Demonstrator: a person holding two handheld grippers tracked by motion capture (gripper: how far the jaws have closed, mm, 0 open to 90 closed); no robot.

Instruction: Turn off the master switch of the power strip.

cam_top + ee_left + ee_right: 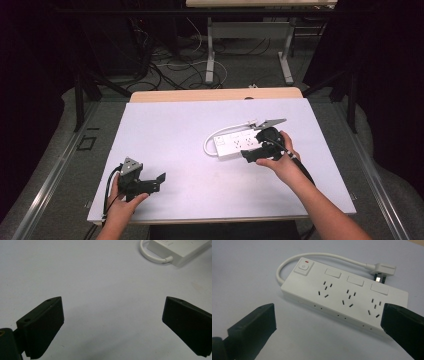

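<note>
Power strip lying free, both grippers empty

Inspection finds the white power strip [237, 144] flat on the white table [165, 130], at about two o'clock from the table's middle in the high view. Its short cord [287, 263] loops round one end and the plug [382, 270] lies just beside the strip's far edge, plugged into nothing. My right gripper [248, 156] sits at the strip's near edge with jaws spread fully wide and nothing between them; I judge this stance suits lining up on the strip's body, which in the right gripper view runs across the gap between the jaws. My left gripper [155, 181] rests at about seven o'clock, well apart from the strip, jaws wide and empty, apparently parked out of the way.
</note>
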